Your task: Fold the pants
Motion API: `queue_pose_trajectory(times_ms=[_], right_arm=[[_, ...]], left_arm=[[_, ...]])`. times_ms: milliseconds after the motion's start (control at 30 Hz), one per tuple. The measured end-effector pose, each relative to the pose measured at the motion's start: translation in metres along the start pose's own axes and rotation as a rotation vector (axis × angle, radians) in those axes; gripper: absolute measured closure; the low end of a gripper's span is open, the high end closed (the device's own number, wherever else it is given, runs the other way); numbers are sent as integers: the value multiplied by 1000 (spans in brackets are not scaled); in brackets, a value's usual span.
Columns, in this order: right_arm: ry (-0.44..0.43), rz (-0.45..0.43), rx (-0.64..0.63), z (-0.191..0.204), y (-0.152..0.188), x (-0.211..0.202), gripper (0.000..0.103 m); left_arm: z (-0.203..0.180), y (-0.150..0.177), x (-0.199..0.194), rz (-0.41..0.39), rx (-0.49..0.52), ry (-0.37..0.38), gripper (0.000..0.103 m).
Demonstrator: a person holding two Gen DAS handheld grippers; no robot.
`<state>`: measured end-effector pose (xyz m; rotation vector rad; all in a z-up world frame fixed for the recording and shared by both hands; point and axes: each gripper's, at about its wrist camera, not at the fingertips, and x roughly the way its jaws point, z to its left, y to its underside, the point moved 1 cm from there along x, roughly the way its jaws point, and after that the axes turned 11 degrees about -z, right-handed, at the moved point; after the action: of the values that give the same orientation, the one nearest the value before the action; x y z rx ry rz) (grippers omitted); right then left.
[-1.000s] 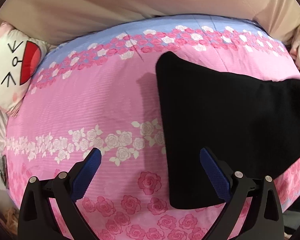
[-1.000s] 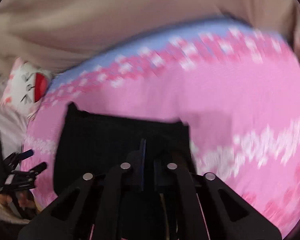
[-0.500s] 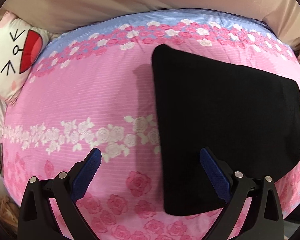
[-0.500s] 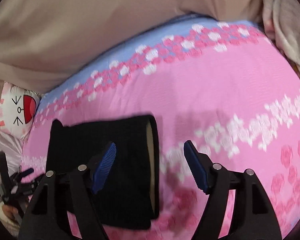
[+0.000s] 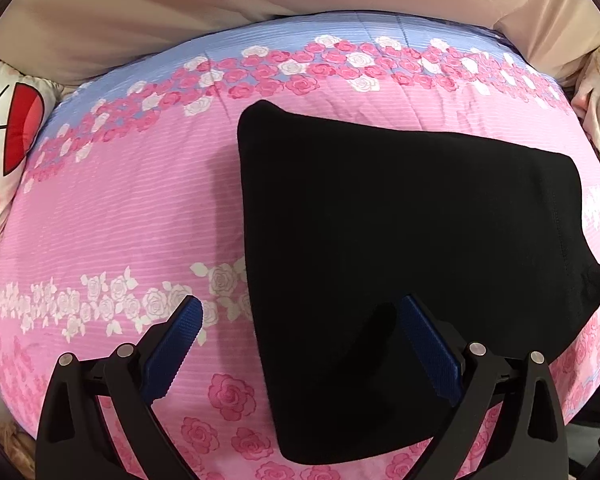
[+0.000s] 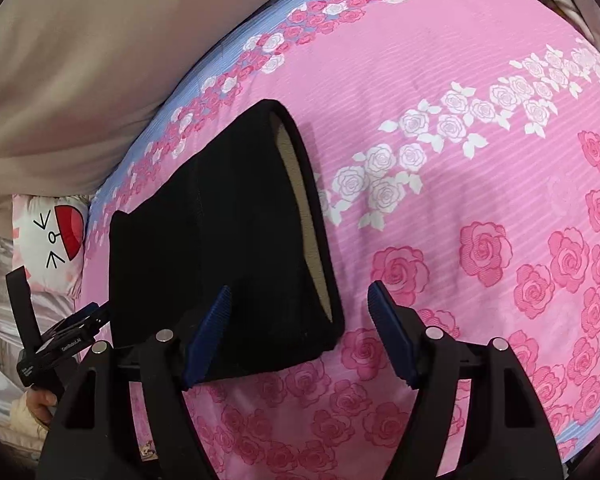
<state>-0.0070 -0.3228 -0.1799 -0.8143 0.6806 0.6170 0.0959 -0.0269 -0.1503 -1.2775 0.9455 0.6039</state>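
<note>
We hold the left gripper (image 5: 298, 344) and right gripper (image 6: 298, 332) with fingers spread wide, gripping nothing. Beyond them, the folded black pants (image 5: 412, 264) lie flat on the pink rose-print bed cover (image 5: 120, 208), with a cartoon-face pillow (image 5: 4, 136) at the far left edge.

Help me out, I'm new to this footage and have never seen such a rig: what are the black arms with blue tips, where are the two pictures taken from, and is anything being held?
They are two hand-held grippers, one in each of a person's hands, each with a fisheye camera looking along its blue-padded fingers. One picture is from the left gripper, the other from the right gripper. Both are open and hold nothing. Black pants, folded to a compact shape, lie on a pink rose-print quilt. A cartoon-face pillow sits at the quilt's edge.
</note>
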Motion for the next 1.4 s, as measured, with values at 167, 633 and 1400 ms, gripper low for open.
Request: queue_pose_trajectory(times_ms=[167,633,1400], right_arm=[[-2,31,-32,10,2,11,34],[-5,91,-68,19,4,27,23],[-47,120,-113,30,14,45,35]], left_arm=[[7,3,0,0,-10,2,5],[25,17,0,36,-98,58,5],[18,34,30,99,-264,295,25]])
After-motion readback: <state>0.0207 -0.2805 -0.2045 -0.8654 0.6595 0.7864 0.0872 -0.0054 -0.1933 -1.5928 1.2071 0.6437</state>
